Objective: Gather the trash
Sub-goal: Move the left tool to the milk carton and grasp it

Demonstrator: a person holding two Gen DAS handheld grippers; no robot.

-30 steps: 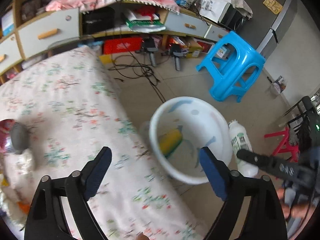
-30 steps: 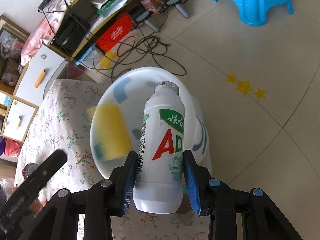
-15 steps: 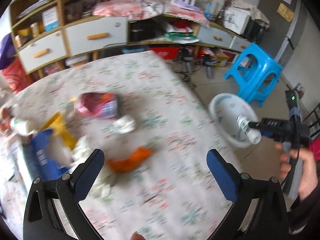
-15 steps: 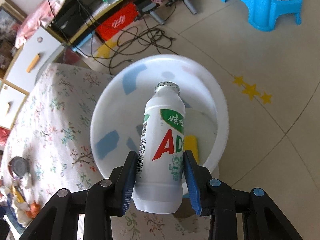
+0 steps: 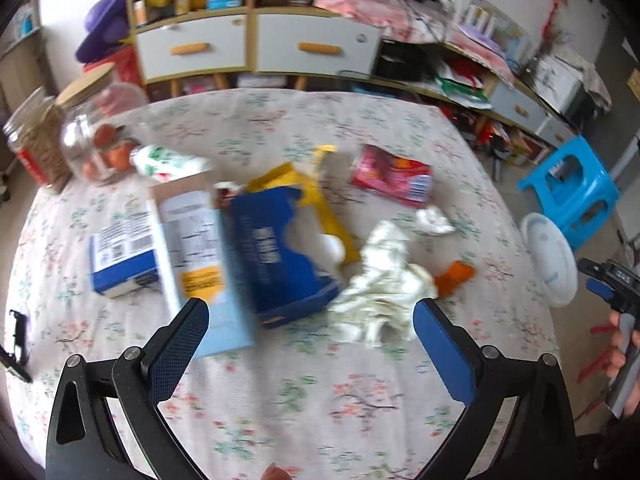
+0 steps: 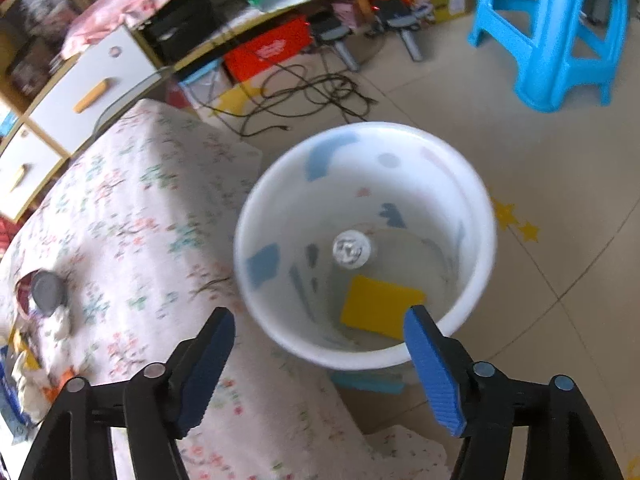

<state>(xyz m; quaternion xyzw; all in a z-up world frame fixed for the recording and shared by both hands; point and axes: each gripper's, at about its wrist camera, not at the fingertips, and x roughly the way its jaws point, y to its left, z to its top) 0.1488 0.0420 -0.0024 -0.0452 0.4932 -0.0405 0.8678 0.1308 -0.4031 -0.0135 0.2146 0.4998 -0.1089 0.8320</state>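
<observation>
My right gripper [image 6: 320, 360] is open and empty above the white bin [image 6: 476, 248] beside the table. The white drink bottle [image 6: 352, 249] stands inside the bin next to a yellow sponge [image 6: 376, 304]. My left gripper [image 5: 308, 344] is open and empty over the floral table [image 5: 280, 400]. Ahead of it lie a torn blue and yellow box [image 5: 280, 240], crumpled white tissue [image 5: 384, 280], a red snack packet [image 5: 392, 176], an orange scrap [image 5: 454, 274] and a blue and white carton [image 5: 124, 256]. The bin also shows in the left wrist view [image 5: 550, 258].
Glass jars [image 5: 92, 136] stand at the table's far left. A blue plastic stool [image 6: 556, 32] and tangled cables [image 6: 312, 92] are on the floor beyond the bin. Shelves with drawers [image 5: 256, 44] line the wall. A grey can end [image 6: 48, 292] lies on the table.
My right gripper opened and the bottle dropped into the bin. My left gripper swung left from the bin to face the trash on the table.
</observation>
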